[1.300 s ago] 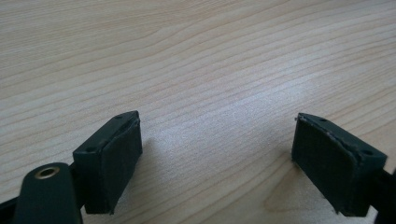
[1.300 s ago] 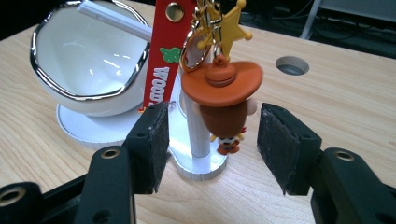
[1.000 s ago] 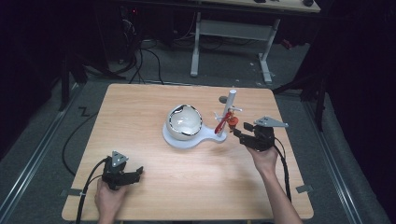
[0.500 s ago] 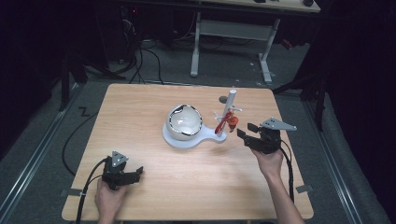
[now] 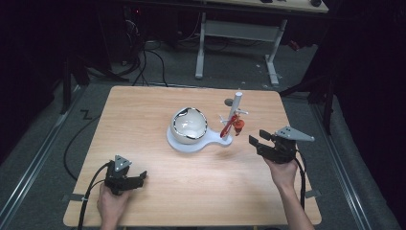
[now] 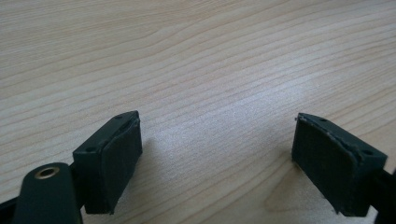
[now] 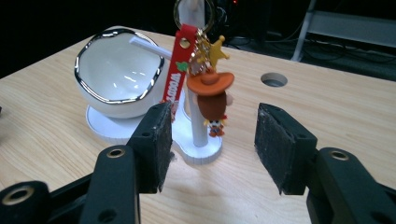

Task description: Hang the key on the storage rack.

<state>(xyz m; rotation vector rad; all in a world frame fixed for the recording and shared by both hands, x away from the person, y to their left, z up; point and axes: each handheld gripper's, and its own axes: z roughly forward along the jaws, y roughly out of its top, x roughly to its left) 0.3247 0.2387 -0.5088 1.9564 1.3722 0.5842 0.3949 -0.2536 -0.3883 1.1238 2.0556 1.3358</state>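
Keychain: one cowboy-hat figure with a red strap and a gold star, hanging from a peg on the white post of the stand; it dangles free, its lower end above the stand's base.
Stand: one flat white base on the table, carrying one post and one white bowl with a dark shiny rim; the bowl sits on the side of the post away from my right hand.
Right gripper: in my right hand, level, pointing at the post; its jaws have just been closing and now stand about half open, with nothing between the pads.
Left gripper: in my left hand, resting low at the near left of the table; jaws wide apart over bare wood, holding nothing.
Direction: seen along my right jaws, the keychain lies straight ahead and a little above the pads, near but not touching.
Long axis: the keychain hangs upright, alongside the post, so I judge a sideways pinch across the figure fits.
Nearer hand: my right, clearly; my left is well apart, beyond the bowl.
Risk, as I judge it: closing on the post together with the figure.
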